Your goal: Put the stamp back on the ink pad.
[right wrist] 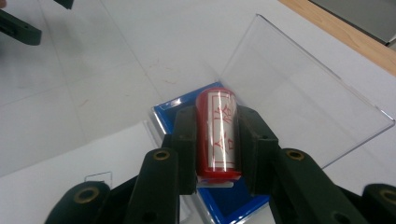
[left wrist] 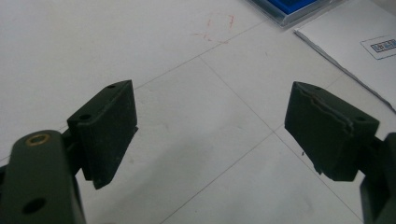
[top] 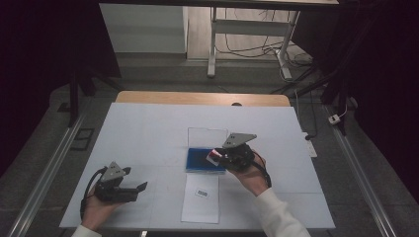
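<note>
Your right gripper point(right wrist: 218, 144) has its fingers clamped on the red stamp point(right wrist: 218, 135), poised over the blue ink pad point(top: 205, 160). Left gripper point(left wrist: 210, 135) idles on the counter point(top: 148, 133), fingers wide and empty. Come down tilted and the stamp could ink unevenly or nudge the open clear lid point(right wrist: 299, 93).

Red stamp point(right wrist: 218, 135) with white label; blue ink pad point(top: 203, 160); white paper point(top: 200, 198); black jaws.
</note>
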`<state>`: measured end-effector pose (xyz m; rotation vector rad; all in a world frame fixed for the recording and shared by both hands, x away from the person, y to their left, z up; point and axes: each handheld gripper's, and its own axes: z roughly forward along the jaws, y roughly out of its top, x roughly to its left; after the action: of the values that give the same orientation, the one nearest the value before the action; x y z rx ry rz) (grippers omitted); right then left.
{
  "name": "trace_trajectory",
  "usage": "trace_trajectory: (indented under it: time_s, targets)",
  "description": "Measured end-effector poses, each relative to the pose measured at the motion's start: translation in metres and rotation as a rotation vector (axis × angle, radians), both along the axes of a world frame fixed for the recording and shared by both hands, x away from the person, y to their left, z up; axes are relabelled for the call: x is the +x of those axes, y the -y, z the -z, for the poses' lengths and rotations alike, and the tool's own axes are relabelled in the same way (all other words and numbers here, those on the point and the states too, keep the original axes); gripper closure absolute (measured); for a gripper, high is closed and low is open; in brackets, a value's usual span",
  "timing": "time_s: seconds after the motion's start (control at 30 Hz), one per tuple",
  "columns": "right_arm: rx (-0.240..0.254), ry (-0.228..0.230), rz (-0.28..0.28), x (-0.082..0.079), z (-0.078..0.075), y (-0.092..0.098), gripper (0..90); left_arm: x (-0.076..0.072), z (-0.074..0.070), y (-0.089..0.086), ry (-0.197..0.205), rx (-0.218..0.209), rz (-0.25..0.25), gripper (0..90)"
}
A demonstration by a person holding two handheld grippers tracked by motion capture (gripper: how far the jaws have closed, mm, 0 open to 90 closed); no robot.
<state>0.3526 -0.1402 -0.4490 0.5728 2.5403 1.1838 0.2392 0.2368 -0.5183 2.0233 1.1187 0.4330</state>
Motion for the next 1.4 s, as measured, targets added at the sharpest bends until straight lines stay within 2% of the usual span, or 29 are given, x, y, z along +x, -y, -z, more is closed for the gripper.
trace_trajectory:
  time_s: [0.43, 0.63, 0.77, 0.93, 1.13, 1.2, 1.33, 1.37, 1.4]
  targets:
    - [-0.067, -0.02, 0.023, 0.025, 0.014, -0.014, 70.0, 0.0, 0.001, -0.001, -0.006, -0.002, 0.001, 17.1]
    - [-0.101, -0.039, 0.012, 0.036, 0.028, -0.026, 70.0, 0.0, 0.001, -0.001, -0.006, 0.003, 0.001, 17.1]
    - [-0.12, -0.048, 0.001, 0.038, 0.033, -0.033, 70.0, 0.0, 0.002, -0.001, -0.008, 0.005, 0.001, 17.1]
    - [-0.158, -0.037, -0.014, 0.037, 0.037, -0.04, 69.9, 0.0, 0.001, -0.002, -0.008, 0.004, 0.0, 17.1]
    - [-0.161, -0.041, -0.016, 0.038, 0.038, -0.04, 69.3, 0.0, 0.002, -0.002, -0.009, 0.004, 0.004, 17.1]
    - [-0.143, -0.045, -0.021, 0.038, 0.038, -0.04, 68.2, 0.0, 0.002, -0.002, -0.009, 0.004, 0.004, 17.1]
    - [-0.088, -0.045, -0.011, 0.036, 0.035, -0.037, 54.4, -0.001, 0.002, -0.002, -0.008, 0.003, 0.0, 17.1]
    - [-0.061, -0.048, -0.008, 0.035, 0.034, -0.036, 52.4, -0.001, 0.002, -0.002, -0.009, 0.003, -0.001, 17.0]
    - [-0.033, -0.032, -0.001, 0.032, 0.029, -0.031, 47.9, -0.001, 0.002, -0.002, -0.008, 0.002, -0.002, 17.0]
